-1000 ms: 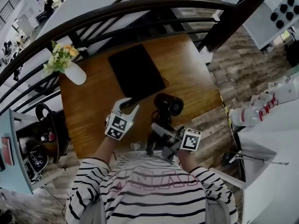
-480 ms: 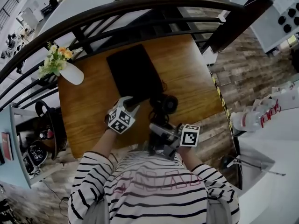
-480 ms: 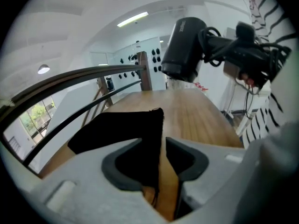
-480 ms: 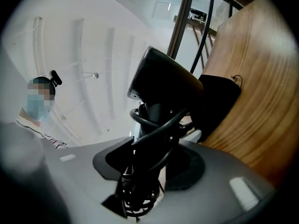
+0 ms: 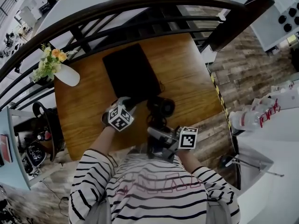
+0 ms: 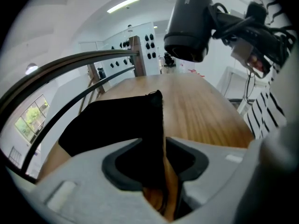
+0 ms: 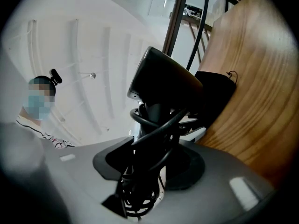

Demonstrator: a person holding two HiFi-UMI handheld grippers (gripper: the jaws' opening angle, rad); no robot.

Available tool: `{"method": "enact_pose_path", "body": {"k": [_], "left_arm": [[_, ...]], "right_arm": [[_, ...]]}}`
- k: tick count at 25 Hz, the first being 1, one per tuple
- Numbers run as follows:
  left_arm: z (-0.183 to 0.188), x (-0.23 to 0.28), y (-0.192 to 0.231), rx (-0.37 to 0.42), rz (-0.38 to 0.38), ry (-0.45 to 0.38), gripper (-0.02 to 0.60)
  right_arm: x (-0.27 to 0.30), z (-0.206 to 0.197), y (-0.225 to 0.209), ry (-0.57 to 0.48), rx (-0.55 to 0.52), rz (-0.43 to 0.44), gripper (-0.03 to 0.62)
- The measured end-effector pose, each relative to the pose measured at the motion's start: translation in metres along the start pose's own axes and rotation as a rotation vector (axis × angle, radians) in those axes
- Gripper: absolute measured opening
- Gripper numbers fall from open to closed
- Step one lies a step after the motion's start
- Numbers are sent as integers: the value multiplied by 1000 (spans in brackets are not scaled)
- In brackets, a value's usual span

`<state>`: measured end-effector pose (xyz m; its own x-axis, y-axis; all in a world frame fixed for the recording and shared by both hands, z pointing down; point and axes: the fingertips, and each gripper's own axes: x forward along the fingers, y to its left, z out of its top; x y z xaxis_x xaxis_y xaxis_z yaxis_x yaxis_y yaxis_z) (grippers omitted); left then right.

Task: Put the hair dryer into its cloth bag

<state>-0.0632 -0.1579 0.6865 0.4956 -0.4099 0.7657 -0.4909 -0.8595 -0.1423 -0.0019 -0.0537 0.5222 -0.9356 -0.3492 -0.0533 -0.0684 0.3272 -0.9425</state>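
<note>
Presently, my left gripper (image 6: pixel 158 163), jaws just opened wide, straddles the cloth bag (image 5: pixel 128 76) edge without pinching. My right gripper (image 7: pixel 149 167) clamps the hair dryer (image 7: pixel 163 85) handle.

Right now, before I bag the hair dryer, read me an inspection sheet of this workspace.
Surface: wooden table, carrying the bag and a vase.
Job's things: black cloth bag lies flat on the table; hair dryer is held in the air, not yet in the bag.
Clutter: vase of flowers at the table's far left corner.
Grippers: left gripper open, its jaws have just been opening, with the bag's near edge between them, unpinched; right gripper shut on the hair dryer's handle.
Cables: cord wound round the dryer's handle.
Surroundings: dark railing beyond the table; plank floor to the right.
</note>
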Motion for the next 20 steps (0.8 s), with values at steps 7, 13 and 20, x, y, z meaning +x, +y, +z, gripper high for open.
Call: {"method": "enact_pose_path", "body": {"k": [7, 13, 20], "left_arm": [[-3, 7, 1, -5, -24, 33, 63], [3, 5, 7, -52, -31, 13, 25], [18, -6, 16, -205, -58, -90, 25]], "right_arm": [[-5, 0, -3, -7, 6, -12, 184], [-6, 0, -6, -1, 2, -18, 184], [-2, 2, -6, 13, 3, -12, 184]]}}
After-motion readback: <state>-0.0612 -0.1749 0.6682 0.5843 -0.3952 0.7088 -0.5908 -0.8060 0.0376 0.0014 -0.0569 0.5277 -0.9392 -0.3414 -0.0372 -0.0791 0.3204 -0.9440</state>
